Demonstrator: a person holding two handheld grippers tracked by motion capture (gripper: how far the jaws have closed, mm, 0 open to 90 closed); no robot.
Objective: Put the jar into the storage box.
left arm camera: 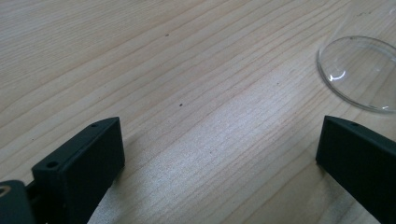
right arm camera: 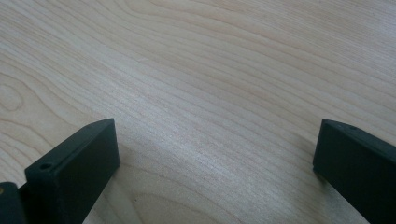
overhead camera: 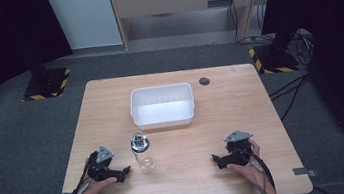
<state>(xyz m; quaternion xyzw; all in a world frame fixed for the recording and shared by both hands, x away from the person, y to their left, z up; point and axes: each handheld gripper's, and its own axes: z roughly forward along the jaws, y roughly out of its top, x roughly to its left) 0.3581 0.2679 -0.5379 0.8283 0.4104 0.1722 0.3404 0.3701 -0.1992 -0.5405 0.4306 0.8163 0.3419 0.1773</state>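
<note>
High view: left gripper [overhead camera: 119,173] and right gripper [overhead camera: 221,160] rest spread and empty on the table [overhead camera: 243,118]. Bottle [overhead camera: 142,153], probably glass, stands just beside the left; a nudge could topple it.

No text or label (numbers included) is legible.

Table [overhead camera: 241,103] is mostly bare wood w/ lots of room. Two things stand in the way: a clear bottle [overhead camera: 142,153] upright near the front, just beside the left gripper [overhead camera: 119,173], and a white tub [overhead camera: 162,106] behind it, mid table. Bare gap between bottle & tub. Right gripper [overhead camera: 217,161] has open wood ahead & toward the bottle. Both grippers' jaws are wide apart, wood between them.
</note>
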